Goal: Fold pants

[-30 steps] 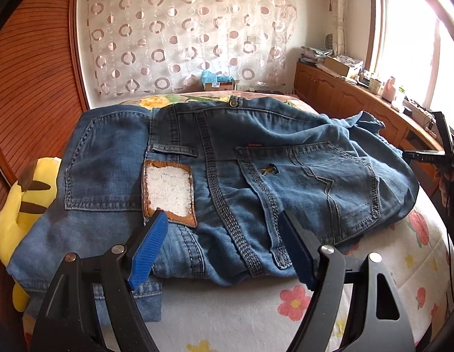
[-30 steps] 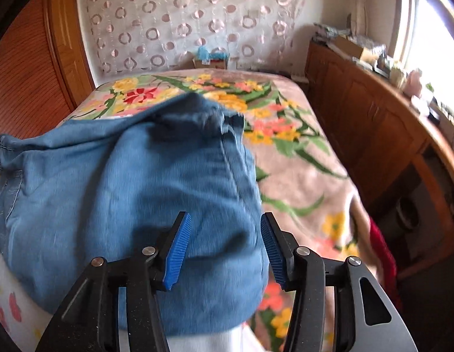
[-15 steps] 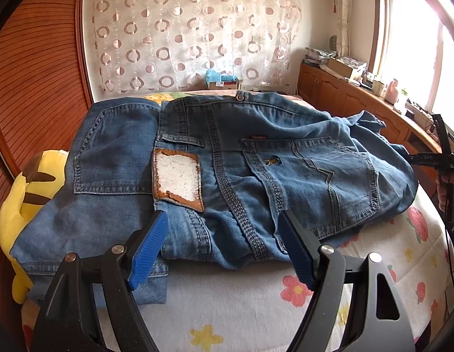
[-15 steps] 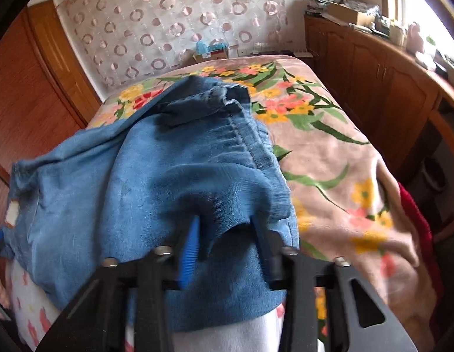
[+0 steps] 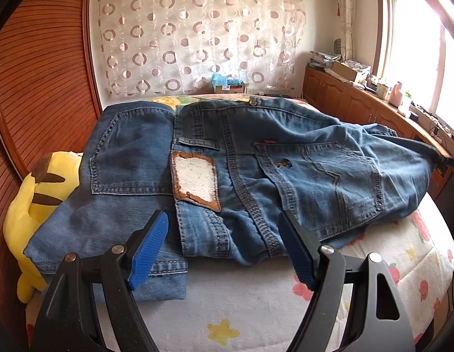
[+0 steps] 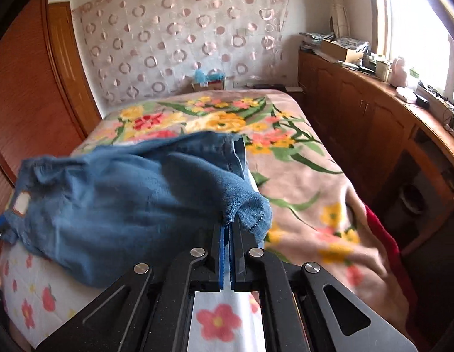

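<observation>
We have the jeans (image 5: 256, 176) lying on the bed (image 5: 241, 302). Our right gripper (image 6: 227, 228) is pinched tight on a bunch of denim at their right end. Our left gripper (image 5: 224, 246) is wide apart at the near edge, holding nothing. Next, we think, we lift that end over.

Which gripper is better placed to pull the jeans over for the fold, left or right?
Right. The right gripper is clamped on a bunched edge of the jeans, while the left gripper is open, gripping nothing, over their near edge.
</observation>
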The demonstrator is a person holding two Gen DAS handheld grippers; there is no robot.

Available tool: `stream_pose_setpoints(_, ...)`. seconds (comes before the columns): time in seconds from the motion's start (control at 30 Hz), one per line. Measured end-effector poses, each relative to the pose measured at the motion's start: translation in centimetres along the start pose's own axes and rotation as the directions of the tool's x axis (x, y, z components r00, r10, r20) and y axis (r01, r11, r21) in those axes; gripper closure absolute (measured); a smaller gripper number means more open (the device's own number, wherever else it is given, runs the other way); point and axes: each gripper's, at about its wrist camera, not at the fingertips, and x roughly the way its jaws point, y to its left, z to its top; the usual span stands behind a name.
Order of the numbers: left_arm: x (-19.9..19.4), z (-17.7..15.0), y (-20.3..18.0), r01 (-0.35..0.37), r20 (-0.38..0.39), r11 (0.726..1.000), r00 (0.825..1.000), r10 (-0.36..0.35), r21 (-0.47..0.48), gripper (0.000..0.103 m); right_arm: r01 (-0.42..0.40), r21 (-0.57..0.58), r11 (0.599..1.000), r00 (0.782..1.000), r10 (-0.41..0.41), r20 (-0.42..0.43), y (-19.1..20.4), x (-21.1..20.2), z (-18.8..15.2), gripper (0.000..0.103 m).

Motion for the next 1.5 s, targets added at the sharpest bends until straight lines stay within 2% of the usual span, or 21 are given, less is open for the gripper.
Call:
stream_pose_setpoints(0.03,0.1,0.0,0.2,-0.005,-0.002,1.000,1.000,0.005,-0.004,0.025,0.006,0.007,1.000,1.000,-0.006,-0.021,0.0,0.5,-0.5,0.101)
stream_pose_setpoints(0.1,0.2,0.0,0.4,-0.005,-0.003,1.000,1.000,0.005,-0.013,0.025,0.002,0.028,1.000,0.999,-0.001,-0.036,0.1,1.2,-1.6,0.094)
stream_pose_setpoints(0.17,0.2,-0.1,0.4,-0.003,-0.005,1.000,1.000,0.003,-0.013,0.025,-0.032,0.061,0.998,0.999,0.035,-0.041,0.2,1.6,-2.5,0.064)
stream_pose_setpoints(0.33,0.1,-0.3,-0.1,-0.003,-0.011,1.000,1.000,0.003,0.003,0.025,-0.082,0.106,0.991,0.994,0.089,-0.062,0.6,2.2,-4.8,0.060)
stream_pose_setpoints(0.5,0.3,-0.4,-0.2,0.004,-0.014,1.000,1.000,-0.004,0.001,0.025,-0.105,0.150,0.983,0.985,0.123,-0.117,0.2,2.5,-5.0,0.060)
stream_pose_setpoints(0.6,0.5,-0.4,-0.3,0.007,-0.018,1.000,1.000,-0.007,-0.001,0.025,-0.078,0.135,0.988,0.989,0.094,-0.117,0.3,2.9,-4.6,0.059)
stream_pose_setpoints(0.8,0.4,-0.4,-0.2,0.010,-0.015,1.000,1.000,-0.010,-0.004,0.025,-0.073,0.128,0.989,0.991,0.087,-0.106,0.9,4.1,-3.6,0.059)
stream_pose_setpoints(1.0,0.5,-0.5,0.1,0.002,-0.016,1.000,1.000,-0.003,-0.008,0.025,-0.007,0.022,1.000,0.996,0.009,-0.090,3.0,4.9,-2.7,0.059)
stream_pose_setpoints(1.1,0.5,-0.6,0.3,-0.009,-0.020,1.000,1.000,0.009,-0.007,0.025,0.042,-0.040,0.998,0.995,-0.045,-0.083,4.3,5.3,-3.1,0.067)
stream_pose_setpoints(1.13,0.5,-0.5,0.5,-0.016,-0.020,1.000,1.000,0.016,-0.009,0.025,0.051,-0.053,0.997,0.995,-0.055,-0.078,4.5,5.3,-3.2,0.073)
stream_pose_setpoints(1.23,0.3,-0.4,1.3,-0.027,-0.013,0.999,1.000,0.027,-0.023,0.025,0.051,-0.064,0.997,0.996,-0.056,-0.070,5.2,5.4,-3.3,0.082)
stream_pose_setpoints(1.3,0.2,-0.4,1.8,-0.037,-0.011,0.999,0.999,0.037,-0.028,0.028,0.050,-0.071,0.996,0.997,-0.054,-0.063,5.4,5.3,-3.6,0.085)
stream_pose_setpoints(1.5,1.2,-0.7,2.4,0.013,-0.058,0.999,0.998,-0.015,-0.030,0.061,0.043,-0.075,0.996,0.998,-0.047,-0.051,5.3,5.1,-3.9,0.089)
